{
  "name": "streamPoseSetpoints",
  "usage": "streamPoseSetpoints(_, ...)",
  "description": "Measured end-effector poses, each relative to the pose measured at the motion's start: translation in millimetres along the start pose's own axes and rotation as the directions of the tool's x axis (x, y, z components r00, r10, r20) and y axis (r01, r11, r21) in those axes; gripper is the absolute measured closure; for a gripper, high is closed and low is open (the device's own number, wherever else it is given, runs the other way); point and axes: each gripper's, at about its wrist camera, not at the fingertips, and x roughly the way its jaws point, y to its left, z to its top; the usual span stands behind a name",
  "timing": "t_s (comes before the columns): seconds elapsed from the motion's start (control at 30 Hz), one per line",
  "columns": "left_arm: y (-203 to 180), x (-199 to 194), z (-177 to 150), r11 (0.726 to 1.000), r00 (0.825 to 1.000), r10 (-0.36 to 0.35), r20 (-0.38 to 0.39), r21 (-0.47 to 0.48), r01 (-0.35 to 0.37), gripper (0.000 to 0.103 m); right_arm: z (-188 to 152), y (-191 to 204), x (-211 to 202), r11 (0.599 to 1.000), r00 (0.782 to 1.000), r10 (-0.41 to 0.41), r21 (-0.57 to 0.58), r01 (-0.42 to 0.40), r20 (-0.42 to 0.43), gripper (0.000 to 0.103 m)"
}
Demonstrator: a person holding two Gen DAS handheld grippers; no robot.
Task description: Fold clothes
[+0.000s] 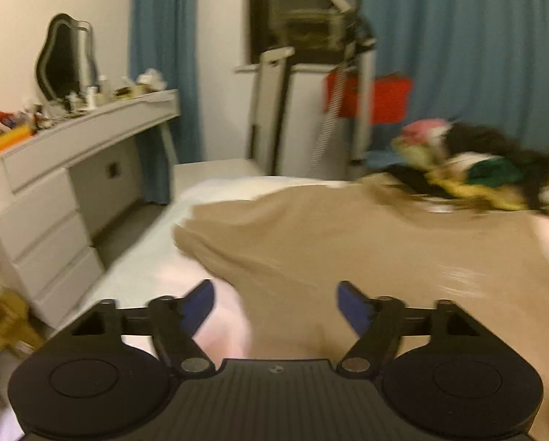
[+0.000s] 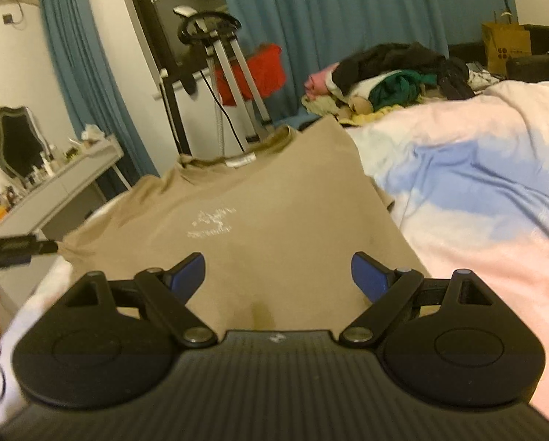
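Fingers (image 2: pixel 186 275) of your right gripper (image 2: pixel 278 275) stood wide apart with nothing between them, poised over the near part of the tan T-shirt (image 2: pixel 256 220). Your left gripper (image 1: pixel 276 307) was likewise spread wide, its blue pads (image 1: pixel 199 303) clear of any cloth, hanging over the near left edge of the same shirt (image 1: pixel 348 242) where it met the pale bedcover (image 1: pixel 156 257). Both grippers pointed down at a slant toward the bed. From the right wrist view, a dark blurred part of your left gripper (image 2: pixel 13 250) reached in at the far left, just at the shirt's left sleeve edge; I could not tell whether it touched.

The shirt lay spread flat, chest up, collar at the far end. It bore a small white print (image 2: pixel 210 226) on the chest and a white neck label (image 2: pixel 241 161), both too blurred to read.

To the right, the pink, white and blue bedcover (image 2: pixel 476 191) lay rumpled. Beyond the shirt's far right corner sat a pile of clothes (image 2: pixel 384 77) in black, green, pink and yellow. A brown paper bag (image 2: pixel 506 46) stood far right; its printing could not be read. Far left stood a white dresser (image 1: pixel 53 191) with a mirror (image 1: pixel 66 60) and small bottles. Blue curtains (image 2: pixel 329 11) hung behind a folded exercise machine (image 2: pixel 219 73) with a red cloth (image 2: pixel 263 70) on it.
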Motion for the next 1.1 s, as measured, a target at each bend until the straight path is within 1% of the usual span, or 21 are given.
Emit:
streamPoseSetpoints(0.03,0,-17,-10,1.0,1.0,-0.027,-0.003,-0.006,0.027,0.022,0,-1,-6,1.0,1.0,0.007,0.002,-0.007,0.006,0.015)
streamPoseSetpoints(0.07,5,-29,-22,0.999,0.999,-0.038,-0.029,-0.019,0.037,0.022,1,-2,-12,1.0,1.0,0.015,0.004,-0.015,0.011,0.015)
streamPoseSetpoints(0.1,13,-36,-34,0.998,0.996,-0.051,-0.07,-0.048,0.047,0.022,1,-3,-18,1.0,1.0,0.022,0.006,-0.022,0.017,0.015)
streamPoseSetpoints(0.17,30,-50,-59,0.992,0.986,-0.079,-0.149,-0.106,0.064,0.022,1,-6,-29,1.0,0.999,0.025,0.006,-0.025,0.03,0.015)
streamPoseSetpoints(0.23,48,-58,-80,0.987,0.971,-0.079,-0.225,-0.152,0.045,0.022,1,-9,-39,1.0,0.999,0.026,0.009,-0.026,0.043,0.015)
streamPoseSetpoints(0.33,72,-67,-106,0.979,0.942,-0.067,-0.329,-0.202,-0.001,0.024,2,-17,-50,0.999,0.998,0.016,0.033,-0.017,0.056,0.015)
streamPoseSetpoints(0.4,76,-73,-114,0.977,0.928,-0.096,-0.359,-0.21,0.02,0.024,2,-21,-57,0.999,0.998,0.003,0.053,-0.006,0.056,0.015)
streamPoseSetpoints(0.5,75,-76,-113,0.969,0.907,-0.169,-0.386,-0.233,0.082,0.024,2,-27,-67,0.997,0.999,-0.019,0.073,0.016,0.038,0.015)
streamPoseSetpoints(0.53,75,-72,-115,0.972,0.898,-0.171,-0.406,-0.218,0.086,0.025,2,-29,-73,0.997,0.999,-0.024,0.073,0.022,0.033,0.015)
streamPoseSetpoints(0.57,69,-71,-119,0.981,0.893,-0.149,-0.425,-0.177,0.079,0.028,3,-31,-80,0.997,0.999,-0.027,0.074,0.025,0.033,0.015)
streamPoseSetpoints(0.6,62,-71,-122,0.989,0.891,-0.125,-0.436,-0.131,0.074,0.036,2,-33,-88,0.996,0.999,-0.031,0.087,0.028,0.034,0.015)
streamPoseSetpoints(0.67,51,-77,-124,0.996,0.897,-0.086,-0.434,-0.042,0.075,0.058,1,-40,-104,0.992,0.999,-0.037,0.126,0.032,0.036,0.015)
streamPoseSetpoints(0.7,51,-80,-123,0.995,0.893,-0.103,-0.439,-0.054,0.088,0.082,-1,-43,-111,0.989,0.999,-0.039,0.142,0.034,0.037,0.015)
streamPoseSetpoints(0.73,55,-84,-121,0.991,0.885,-0.131,-0.446,-0.089,0.102,0.099,-2,-46,-117,0.987,0.998,-0.042,0.158,0.036,0.039,0.015)
streamPoseSetpoints(0.77,59,-89,-119,0.985,0.88,-0.16,-0.448,-0.128,0.114,0.1,-4,-49,-123,0.985,0.998,-0.054,0.166,0.046,0.042,0.015)
streamPoseSetpoints(0.83,73,-104,-114,0.967,0.876,-0.219,-0.43,-0.213,0.137,0.101,-4,-52,-131,0.984,0.996,-0.079,0.163,0.069,0.051,0.015)
streamPoseSetpoints(0.87,82,-116,-113,0.959,0.875,-0.236,-0.422,-0.248,0.139,0.101,-4,-52,-133,0.984,0.994,-0.088,0.161,0.077,0.06,0.015)
streamPoseSetpoints(0.93,95,-135,-109,0.941,0.873,-0.249,-0.42,-0.319,0.115,0.101,-2,-53,-137,0.983,0.991,-0.105,0.157,0.092,0.077,0.015)
streamPoseSetpoints(1.0,107,-143,-113,0.938,0.867,-0.219,-0.448,-0.342,0.06,0.102,-1,-52,-140,0.982,0.986,-0.135,0.148,0.119,0.1,0.015)
streamPoseSetpoints(1.07,110,-140,-122,0.946,0.851,-0.168,-0.498,-0.323,-0.002,0.102,0,-49,-142,0.981,0.981,-0.159,0.129,0.144,0.114,0.015)
streamPoseSetpoints(1.1,109,-138,-126,0.952,0.842,-0.146,-0.519,-0.305,-0.023,0.102,0,-49,-142,0.982,0.981,-0.155,0.128,0.141,0.115,0.015)
